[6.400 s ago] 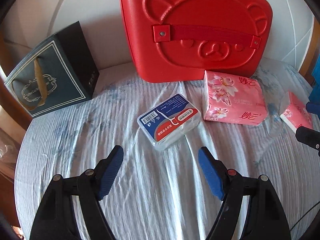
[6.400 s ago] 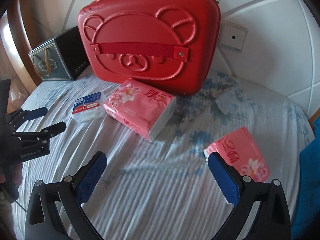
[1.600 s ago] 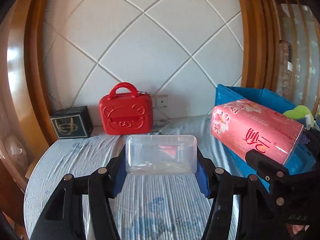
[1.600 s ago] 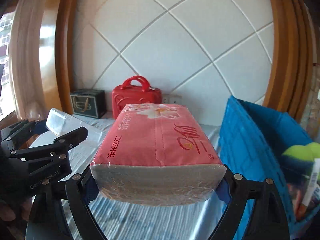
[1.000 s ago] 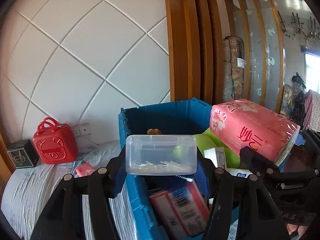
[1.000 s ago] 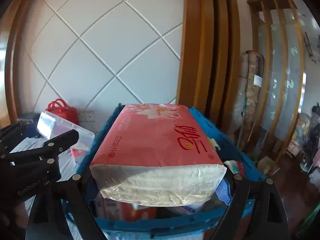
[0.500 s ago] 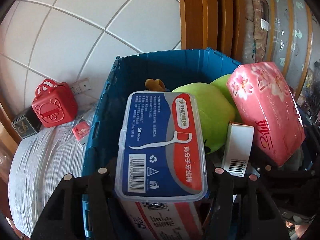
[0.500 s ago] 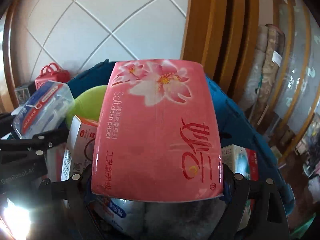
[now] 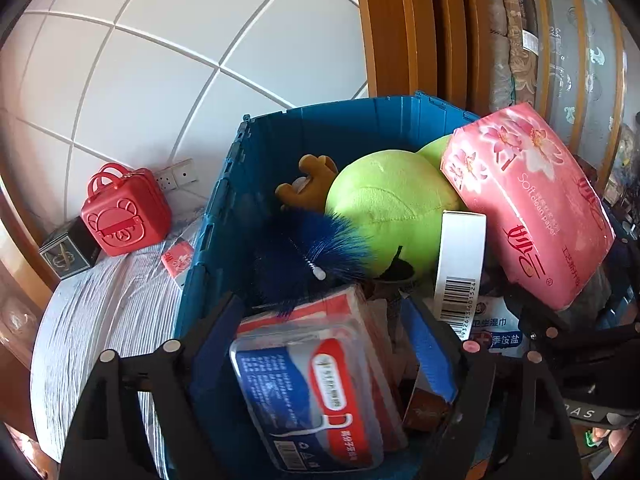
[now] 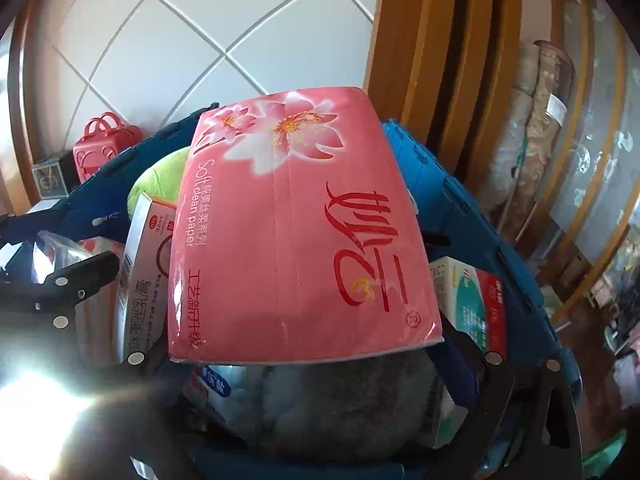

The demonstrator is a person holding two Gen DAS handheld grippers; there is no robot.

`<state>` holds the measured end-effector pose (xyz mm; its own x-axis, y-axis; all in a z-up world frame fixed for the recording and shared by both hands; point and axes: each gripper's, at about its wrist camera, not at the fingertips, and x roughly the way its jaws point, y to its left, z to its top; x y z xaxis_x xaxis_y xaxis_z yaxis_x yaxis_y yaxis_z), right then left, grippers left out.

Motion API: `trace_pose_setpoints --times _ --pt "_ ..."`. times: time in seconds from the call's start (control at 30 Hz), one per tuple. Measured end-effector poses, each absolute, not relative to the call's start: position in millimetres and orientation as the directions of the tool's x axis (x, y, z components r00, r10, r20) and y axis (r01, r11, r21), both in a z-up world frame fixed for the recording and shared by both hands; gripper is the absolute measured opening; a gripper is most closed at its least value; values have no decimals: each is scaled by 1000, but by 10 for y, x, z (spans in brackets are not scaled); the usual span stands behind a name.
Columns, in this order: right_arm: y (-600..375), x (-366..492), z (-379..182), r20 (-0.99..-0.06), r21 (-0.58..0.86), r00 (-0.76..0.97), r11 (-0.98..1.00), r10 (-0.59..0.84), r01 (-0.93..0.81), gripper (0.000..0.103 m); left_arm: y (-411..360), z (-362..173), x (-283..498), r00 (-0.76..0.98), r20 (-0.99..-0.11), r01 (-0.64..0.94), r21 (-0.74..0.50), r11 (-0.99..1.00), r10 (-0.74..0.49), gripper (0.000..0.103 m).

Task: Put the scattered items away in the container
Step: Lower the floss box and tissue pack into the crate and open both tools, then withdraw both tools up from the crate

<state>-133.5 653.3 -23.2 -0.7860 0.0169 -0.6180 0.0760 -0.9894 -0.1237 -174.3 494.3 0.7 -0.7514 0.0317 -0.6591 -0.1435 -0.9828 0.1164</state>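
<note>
Fingers first: our left gripper [image 9: 320, 344] is opening, its blue pads [image 9: 430, 350] standing clear on either side of the floss box [image 9: 310, 396], which lies between them on a red-and-white pack [image 9: 352, 300] inside the crate [image 9: 224, 216]. We cannot see either pad pressing on it.

Left to right in the left wrist view we list:
- dark gift box [image 9: 66, 254], on the bed [image 9: 100, 316] against the wall;
- red bear case [image 9: 124, 212], just beside it;
- small pink tissue pack [image 9: 178, 258], on the bed, close beside the crate's outer wall;
- blue brush [image 9: 316, 256], in the crate, above the floss box;
- brown plush [image 9: 310, 184] and green plush [image 9: 394, 208], toward the far wall of the crate;
- white barcode box [image 9: 460, 264], upright, leaning on the green plush;
- pink tissue pack [image 9: 528, 208], tilted, over the crate's right side.

Our right gripper [image 10: 308, 364] is also opening. The tissue pack [image 10: 296, 232] is between its fingers, over the crate [image 10: 472, 208], above grey fabric [image 10: 336, 400]. Its pads are mostly hidden, so we cannot tell whether they touch the pack.
</note>
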Motion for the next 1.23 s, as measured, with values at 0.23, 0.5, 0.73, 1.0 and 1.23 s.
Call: trace_pose_setpoints --times 0.23,0.5,0.73,1.0,1.23 --pt "6553 -1080 -71 -593 -133 -804 -990 35 56 103 4911 121 -1469 -779 -627 -132 125 -983 25 95" --pt "6489 -439 219 -534 -139 -840 -990 100 -30 103 4744 320 -912 -803 -586 -189 78 -979 108 99" --pt "6313 226 274 -534 -130 -833 -987 146 -90 103 4484 374 -328 -802 -572 -239 38 -970 175 99" --pt "6086 837 305 -533 -122 -829 -985 170 -123 103 4251 393 207 -798 -566 -252 1 -968 207 99" --pt "6013 1125 323 -534 -100 -829 -986 166 -133 103 4205 385 457 -786 -575 -268 -11 -963 225 99"
